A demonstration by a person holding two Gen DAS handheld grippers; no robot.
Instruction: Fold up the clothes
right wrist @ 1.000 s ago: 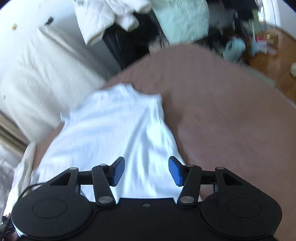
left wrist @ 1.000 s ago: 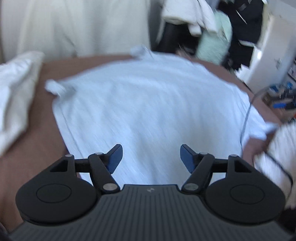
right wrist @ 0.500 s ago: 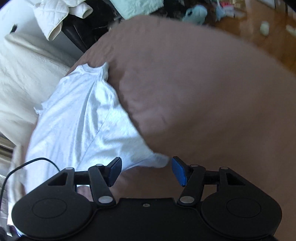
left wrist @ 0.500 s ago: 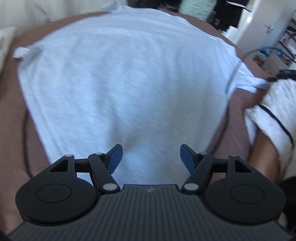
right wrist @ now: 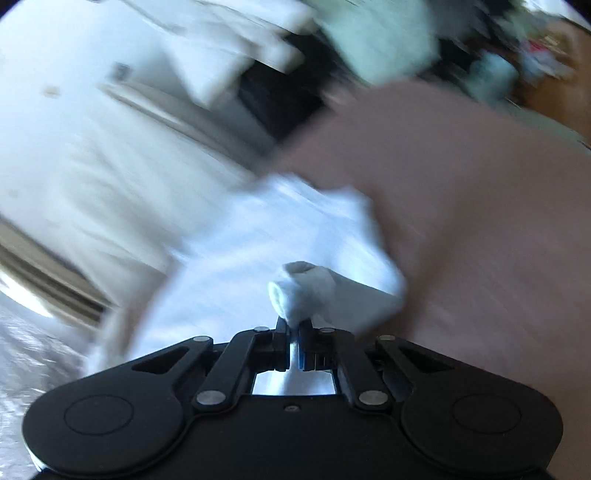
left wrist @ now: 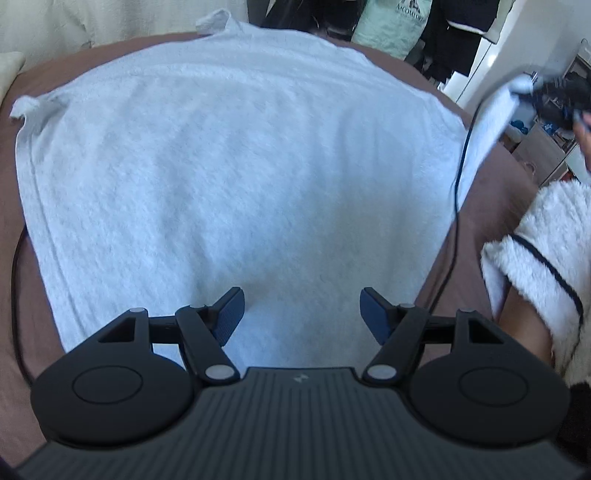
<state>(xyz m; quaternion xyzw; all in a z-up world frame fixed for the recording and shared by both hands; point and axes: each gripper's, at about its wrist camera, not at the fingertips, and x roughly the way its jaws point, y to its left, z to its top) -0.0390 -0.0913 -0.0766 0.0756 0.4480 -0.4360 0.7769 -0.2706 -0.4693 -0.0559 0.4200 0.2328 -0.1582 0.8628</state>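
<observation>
A pale blue-white T-shirt [left wrist: 240, 177] lies spread flat on the brown bed cover [left wrist: 22, 376]. My left gripper [left wrist: 301, 314] hovers over the shirt's near hem, open, nothing between its blue pads. In the right wrist view my right gripper [right wrist: 293, 334] is shut on a bunched corner of the T-shirt [right wrist: 303, 288], which pokes up past the fingertips. That corner is lifted off the bed; from the left wrist view the right gripper [left wrist: 532, 98] appears far right with the raised cloth stretched toward it. The right wrist view is heavily blurred.
A black cable [left wrist: 456, 192] hangs along the shirt's right edge, another cable [left wrist: 16, 295] lies at the left. A person's forearm in a fluffy white sleeve [left wrist: 546, 251] is at right. Cream bedding [left wrist: 55, 22] and hanging clothes [left wrist: 391, 26] stand behind the bed.
My right gripper closed on the shirt's corner and lifted it up and away from the bed. My left gripper came lower and closer over the hem, still open.
</observation>
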